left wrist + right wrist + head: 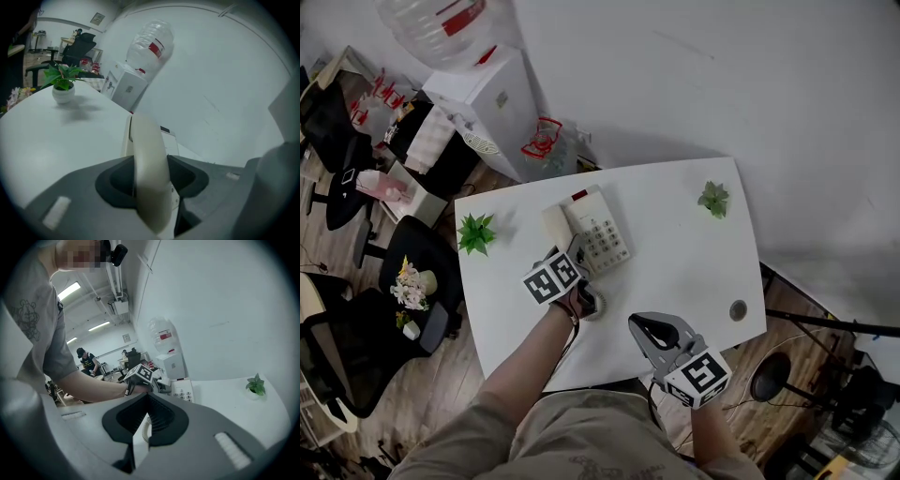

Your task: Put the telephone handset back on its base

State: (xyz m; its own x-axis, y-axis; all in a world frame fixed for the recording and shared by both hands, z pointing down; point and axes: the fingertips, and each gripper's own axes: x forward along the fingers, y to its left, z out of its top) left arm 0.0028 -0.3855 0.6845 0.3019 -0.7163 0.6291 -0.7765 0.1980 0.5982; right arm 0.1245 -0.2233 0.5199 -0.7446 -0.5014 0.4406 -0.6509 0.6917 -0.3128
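A cream telephone base (602,234) with a keypad sits mid-table on the white table (684,262). The cream handset (554,224) lies along the base's left side, and my left gripper (574,251) is shut on its near end. In the left gripper view the handset (149,168) runs upright between the jaws, with the base (168,140) just beyond it. The coiled cord (592,306) hangs near the table's front edge. My right gripper (637,324) hovers over the front edge, shut and empty. The right gripper view shows only the cord (146,425) through the slit between its jaws.
Two small potted plants stand on the table, one at the left (475,232) and one at the back right (712,199). A small round dark disc (738,310) lies near the right front corner. A water dispenser (492,98) and office chairs (412,281) stand beyond the left edge.
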